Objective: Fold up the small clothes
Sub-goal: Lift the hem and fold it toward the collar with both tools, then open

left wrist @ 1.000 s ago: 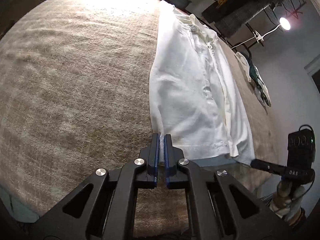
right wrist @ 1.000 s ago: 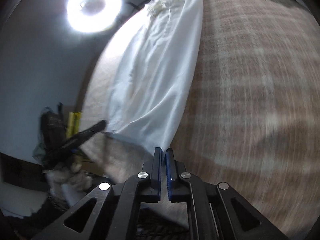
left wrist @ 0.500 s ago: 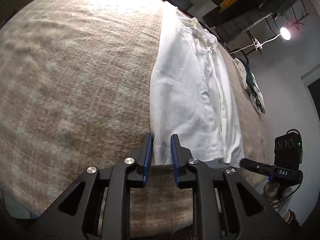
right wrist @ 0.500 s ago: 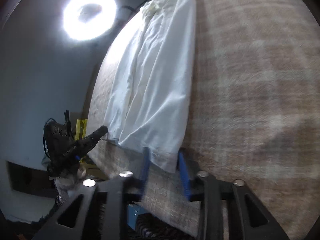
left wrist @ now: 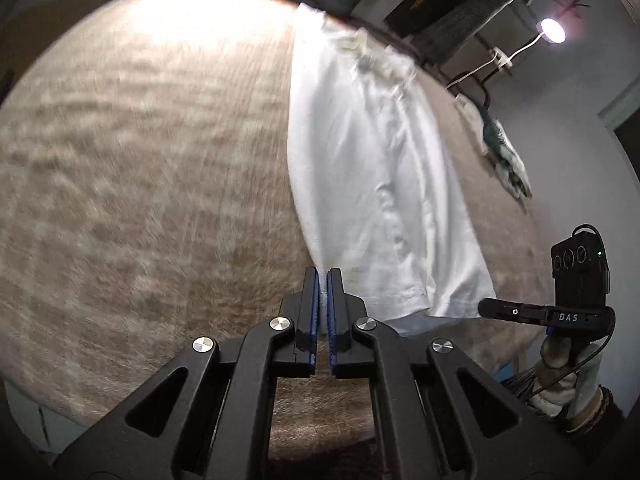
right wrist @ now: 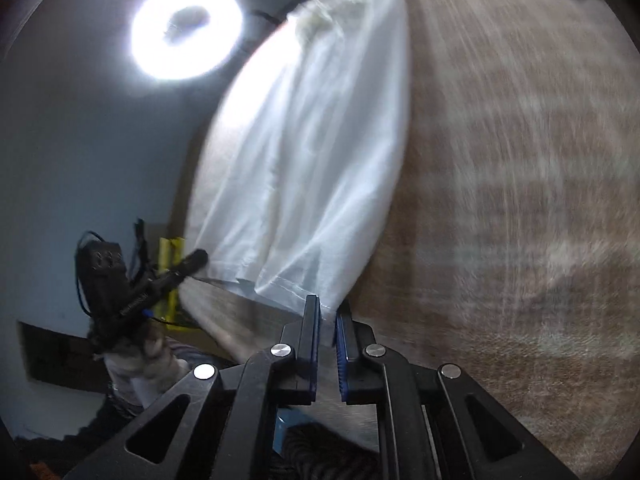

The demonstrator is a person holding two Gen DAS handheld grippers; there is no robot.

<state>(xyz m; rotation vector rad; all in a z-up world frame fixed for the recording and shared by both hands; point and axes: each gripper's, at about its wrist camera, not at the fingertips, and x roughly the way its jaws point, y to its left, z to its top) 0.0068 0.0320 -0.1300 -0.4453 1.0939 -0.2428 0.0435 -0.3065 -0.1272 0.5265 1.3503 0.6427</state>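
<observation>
A white shirt (left wrist: 380, 184) lies lengthwise on a beige woven blanket (left wrist: 140, 180), collar at the far end. My left gripper (left wrist: 323, 274) is shut on the hem's left corner, and white cloth shows between its blue pads. In the right wrist view the same shirt (right wrist: 312, 160) has its hem raised off the blanket (right wrist: 520, 160). My right gripper (right wrist: 329, 308) is closing on the hem's right corner, with cloth pinched in the narrow gap. Each gripper appears in the other's view: the right one (left wrist: 492, 307), the left one (right wrist: 198, 258).
A blue and white garment (left wrist: 502, 152) lies near the blanket's far right edge. A lamp (left wrist: 551, 31) and a ring light (right wrist: 186, 28) shine from beyond the table. A gloved hand (left wrist: 560, 376) holds the right gripper. The table's near edge runs just under the hem.
Both grippers, shut a second ago, stood open around the hem corners half a second ago and have closed on them again. The hem is lifted slightly.
</observation>
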